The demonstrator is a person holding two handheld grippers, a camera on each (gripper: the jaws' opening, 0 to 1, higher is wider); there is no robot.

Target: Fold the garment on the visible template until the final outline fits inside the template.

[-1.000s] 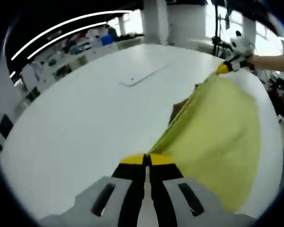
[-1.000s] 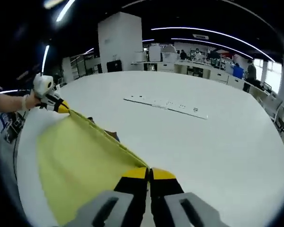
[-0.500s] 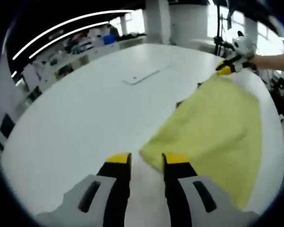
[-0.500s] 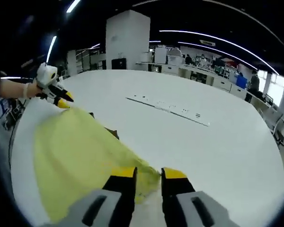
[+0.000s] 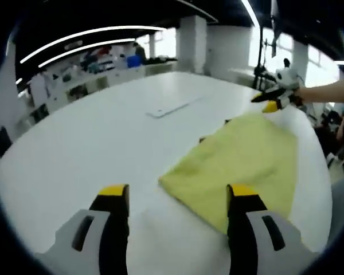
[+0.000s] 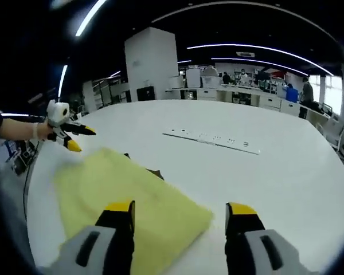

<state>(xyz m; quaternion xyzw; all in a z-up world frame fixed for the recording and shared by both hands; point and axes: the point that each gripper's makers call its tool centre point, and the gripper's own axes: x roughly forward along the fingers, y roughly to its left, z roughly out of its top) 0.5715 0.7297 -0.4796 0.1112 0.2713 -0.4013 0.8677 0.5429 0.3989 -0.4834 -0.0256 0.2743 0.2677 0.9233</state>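
Jaws of both the left gripper (image 5: 178, 197) and right gripper (image 6: 180, 215) stand apart, empty. The yellow garment (image 5: 238, 160) lies folded flat on the white tabletop (image 5: 92, 149), released. A brown edge peeks beyond it; fit within the template cannot be confirmed.

A: Where's the garment (image 5: 241, 163)?
B: Flat on table (image 5: 92, 143), center-right of left gripper view. Power strip (image 5: 169, 107) behind it, upper center.
A: Right gripper view?
B: Garment lower left, strip upper center-right.
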